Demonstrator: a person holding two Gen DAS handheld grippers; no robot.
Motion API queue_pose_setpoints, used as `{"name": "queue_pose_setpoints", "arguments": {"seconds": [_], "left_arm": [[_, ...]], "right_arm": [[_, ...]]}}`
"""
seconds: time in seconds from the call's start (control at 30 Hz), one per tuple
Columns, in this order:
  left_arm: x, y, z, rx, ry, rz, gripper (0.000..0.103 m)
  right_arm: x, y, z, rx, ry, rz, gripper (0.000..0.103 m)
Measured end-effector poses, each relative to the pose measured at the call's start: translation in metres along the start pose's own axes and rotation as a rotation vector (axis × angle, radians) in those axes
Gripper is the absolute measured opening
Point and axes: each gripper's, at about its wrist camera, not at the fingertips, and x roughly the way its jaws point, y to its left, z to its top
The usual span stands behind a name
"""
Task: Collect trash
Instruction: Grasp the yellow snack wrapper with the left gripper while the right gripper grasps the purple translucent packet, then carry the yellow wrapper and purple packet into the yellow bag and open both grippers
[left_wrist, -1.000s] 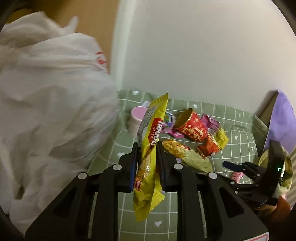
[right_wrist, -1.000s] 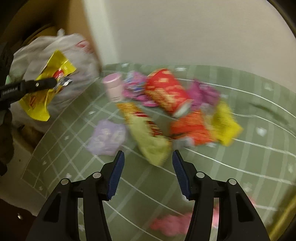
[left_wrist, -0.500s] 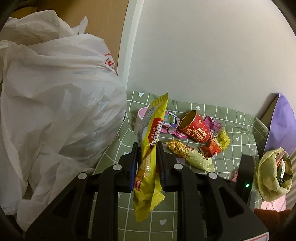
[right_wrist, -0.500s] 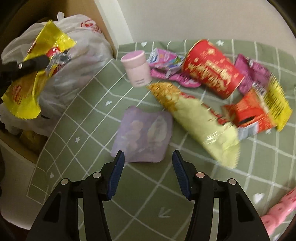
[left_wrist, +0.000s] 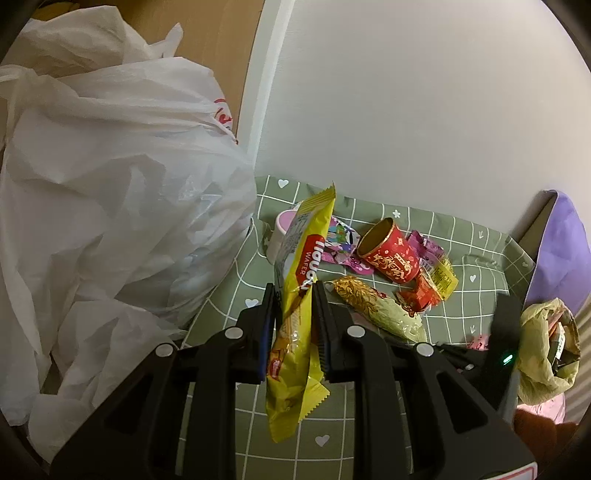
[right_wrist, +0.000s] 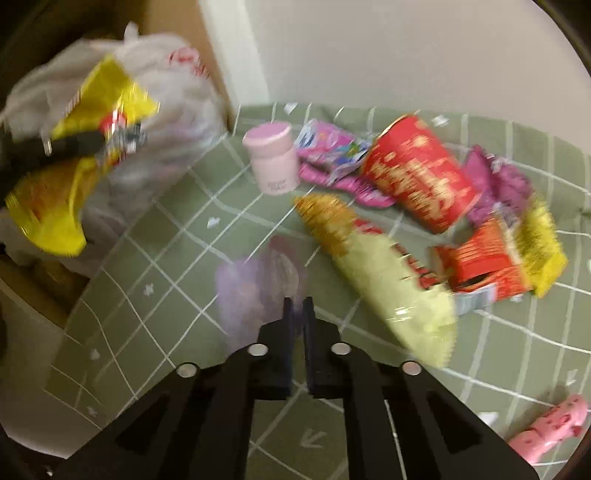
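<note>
My left gripper (left_wrist: 293, 295) is shut on a yellow wafer wrapper (left_wrist: 310, 229), held upright beside a white plastic bag (left_wrist: 110, 184). My right gripper (right_wrist: 298, 306) sits low over the green checked cloth (right_wrist: 166, 258). Its jaws are closing to a thin slit on the near edge of a pale purple wrapper (right_wrist: 251, 288), which rumples up in front of them. Behind it lie a green-gold snack bag (right_wrist: 388, 280), a red paper cup (right_wrist: 417, 177) on its side, a pink jar (right_wrist: 273, 158) and several red, yellow and purple wrappers. The right wrist view is motion-blurred.
A wall closes off the cloth's far side, and a cardboard box (left_wrist: 210, 37) stands behind the white bag. At the right are a purple cushion (left_wrist: 561, 251) and a yellow-green bag (left_wrist: 546, 350) holding rubbish. A pink spotted item (right_wrist: 550, 428) lies near the right front.
The right gripper's jaws went from wide open to nearly together on the purple wrapper after coming down over it. The left gripper kept still with the yellow wrapper.
</note>
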Motion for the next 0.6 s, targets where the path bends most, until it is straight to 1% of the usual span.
{"name": "queue_pose_setpoints", "arguments": {"seconds": [0.3,0.4,0.47,0.6], "left_arm": [[0.001,-0.005,-0.001,0.008,0.01,-0.034,0.018],[0.003,-0.009,-0.002,0.001,0.02,-0.066,0.018],[0.003,-0.016,0.0,0.017,0.017,-0.095,0.018],[-0.005,-0.037,0.008,0.058,-0.017,-0.152,0.018]], "right_arm": [[-0.06,-0.033,0.017,0.006,-0.132,-0.088,0.004],[-0.078,-0.046,0.019,0.037,-0.157,-0.093,0.004],[-0.09,-0.052,0.021,0.059,-0.177,-0.098,0.004],[-0.121,-0.061,0.02,0.076,-0.227,-0.127,0.004]]}}
